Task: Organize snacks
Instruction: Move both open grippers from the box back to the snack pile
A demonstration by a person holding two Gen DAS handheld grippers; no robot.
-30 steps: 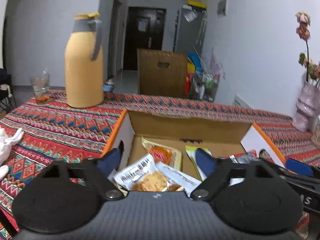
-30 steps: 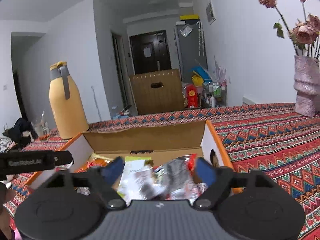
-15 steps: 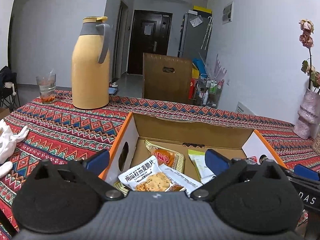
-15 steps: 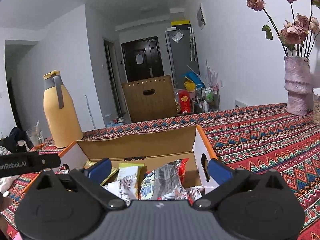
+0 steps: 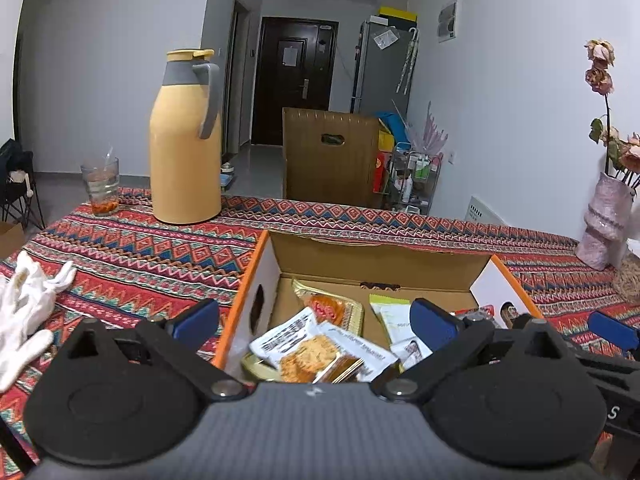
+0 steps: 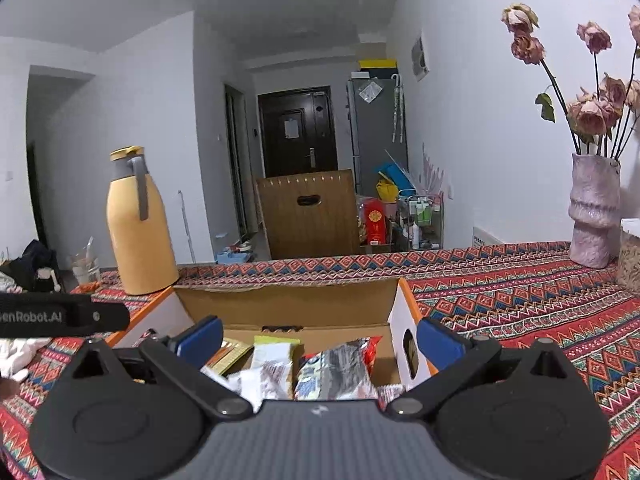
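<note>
Dim, even indoor light, soft shadows, strong fisheye bending (dark corners), slight blur on near packets

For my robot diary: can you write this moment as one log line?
left gripper: open, empty | right gripper: open, empty | both above orange-edged cardboard box | foil snack packets inside

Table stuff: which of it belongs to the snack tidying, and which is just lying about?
Part of the job:
box
snack packets
left gripper, open
right gripper, open

Lying about:
flask
glass
white gloves
vase
</note>
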